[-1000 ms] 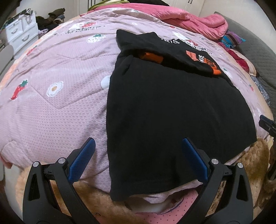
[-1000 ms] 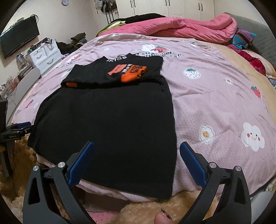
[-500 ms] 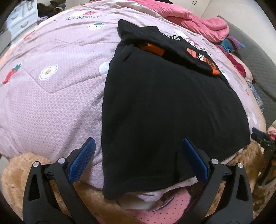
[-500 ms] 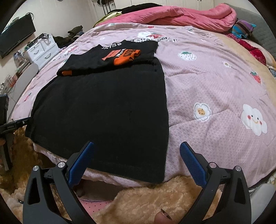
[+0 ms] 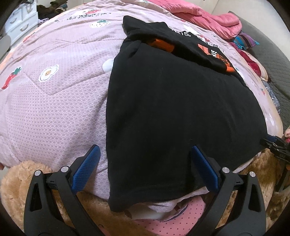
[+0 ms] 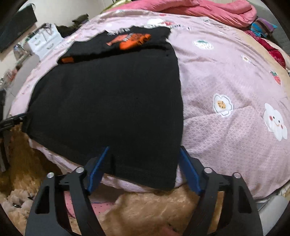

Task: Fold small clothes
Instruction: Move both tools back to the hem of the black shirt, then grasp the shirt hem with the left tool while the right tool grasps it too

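Both of your claws have come closer to the near hem over the last second, and the right gripper (image 6: 144, 168) has just been closing: its 2 blue pads now straddle the near right corner of the black garment (image 6: 108, 101), with cloth lying between them, though the pads do not yet look pressed onto it. That reads as a half-narrowed claw about to pinch, not a grip. Your left gripper (image 5: 145, 167) stands wide, 1 pad over the pink quilt (image 5: 54, 112) just outside the garment's left edge and the other over the black cloth, so the near left corner sits between them and slightly below. You are set at the 2 near corners because the next fold probably lifts this hem and carries it away from you. Under both claws the hem hangs a little over the bed's edge, above the tan fluffy rug (image 6: 148, 205); that overhang gives the lower pads room to slip beneath the cloth. Ahead of the claws the garment lies flat and smooth on the quilt, its long sides already turned in. At its far end, well ahead of your pads, lies a folded black piece with an orange print (image 6: 129, 40), lying across the top of the garment. Beyond that, a pink duvet (image 6: 208, 9) is bunched at the far side of the bed, clear of your work.
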{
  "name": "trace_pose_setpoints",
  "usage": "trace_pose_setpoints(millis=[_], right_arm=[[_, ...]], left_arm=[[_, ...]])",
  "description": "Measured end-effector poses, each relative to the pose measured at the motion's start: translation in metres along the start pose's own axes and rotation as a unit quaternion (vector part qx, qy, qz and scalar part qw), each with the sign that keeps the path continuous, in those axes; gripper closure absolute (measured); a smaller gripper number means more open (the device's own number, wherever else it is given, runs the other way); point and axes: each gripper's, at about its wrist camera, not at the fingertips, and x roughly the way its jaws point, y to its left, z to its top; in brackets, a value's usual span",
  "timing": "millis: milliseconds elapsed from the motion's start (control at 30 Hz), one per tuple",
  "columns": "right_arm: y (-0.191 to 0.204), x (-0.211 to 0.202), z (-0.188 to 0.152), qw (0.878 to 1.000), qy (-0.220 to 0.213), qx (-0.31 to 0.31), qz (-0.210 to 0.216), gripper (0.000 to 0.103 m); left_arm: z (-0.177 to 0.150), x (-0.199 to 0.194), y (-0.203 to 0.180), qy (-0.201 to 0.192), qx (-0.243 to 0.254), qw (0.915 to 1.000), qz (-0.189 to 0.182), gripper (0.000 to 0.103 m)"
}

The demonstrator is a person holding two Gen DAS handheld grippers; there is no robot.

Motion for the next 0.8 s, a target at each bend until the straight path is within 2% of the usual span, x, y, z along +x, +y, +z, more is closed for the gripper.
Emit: trace_pose_setpoints(millis=[67, 100, 167, 233, 300, 433, 500, 567, 600, 667, 700, 733, 767, 800], right_arm=[[0.003, -0.003, 0.0, 1.0, -0.008, -0.014, -0.018, 0.056], [0.004, -0.005, -0.001, 1.0, -0.014, -0.02, -0.017, 0.061], [0.005, -0.013, -0.002, 0.999, -0.029, -0.025, -0.026, 0.082], [0.001, -0.021, -0.002, 0.999, -0.044, -0.021, -0.017, 0.093], [-0.002, -0.029, 0.0, 0.998, -0.06, -0.01, 0.017, 0.097], [0.002, -0.054, 0.009, 0.994, -0.104, -0.018, 0.042, 0.097], [0.002, -0.066, 0.017, 0.99, -0.127, -0.011, 0.059, 0.097], [0.002, -0.073, 0.023, 0.988, -0.142, -0.006, 0.062, 0.097], [0.001, -0.075, 0.025, 0.987, -0.148, -0.006, 0.058, 0.097], [-0.001, -0.08, 0.03, 0.985, -0.161, -0.003, 0.054, 0.097], [-0.001, -0.081, 0.031, 0.985, -0.164, 0.0, 0.056, 0.097], [-0.004, -0.083, 0.032, 0.984, -0.167, 0.007, 0.06, 0.097], [-0.006, -0.084, 0.034, 0.983, -0.17, 0.012, 0.063, 0.097], [-0.008, -0.086, 0.034, 0.982, -0.174, 0.016, 0.066, 0.097]], left_arm=[[0.0, 0.001, 0.0, 0.001, 0.002, 1.0, 0.001, 0.009], [0.001, 0.002, 0.0, 0.001, 0.001, 1.0, 0.001, 0.009], [0.001, 0.002, 0.0, 0.0, 0.002, 1.0, 0.001, 0.009], [0.001, 0.003, 0.0, 0.001, 0.002, 1.0, 0.001, 0.009], [0.001, 0.003, 0.0, 0.001, 0.001, 1.0, 0.001, 0.009], [0.001, 0.001, 0.001, -0.004, 0.001, 1.0, -0.001, 0.009], [0.0, -0.002, 0.001, -0.012, -0.001, 0.9999, -0.009, 0.014], [-0.001, -0.005, 0.001, -0.019, 0.0, 0.9998, -0.01, 0.035], [-0.001, -0.007, 0.001, -0.023, 0.0, 0.9997, -0.011, 0.038], [-0.001, -0.009, 0.002, -0.026, -0.002, 0.9995, -0.018, 0.055], [-0.001, -0.009, 0.003, -0.027, -0.003, 0.9994, -0.021, 0.06], [-0.001, -0.01, 0.003, -0.028, -0.002, 0.9993, -0.023, 0.069], [-0.001, -0.012, 0.003, -0.031, 0.0, 0.9994, -0.016, 0.085], [-0.001, -0.014, 0.004, -0.035, 0.002, 0.9993, -0.013, 0.092]])
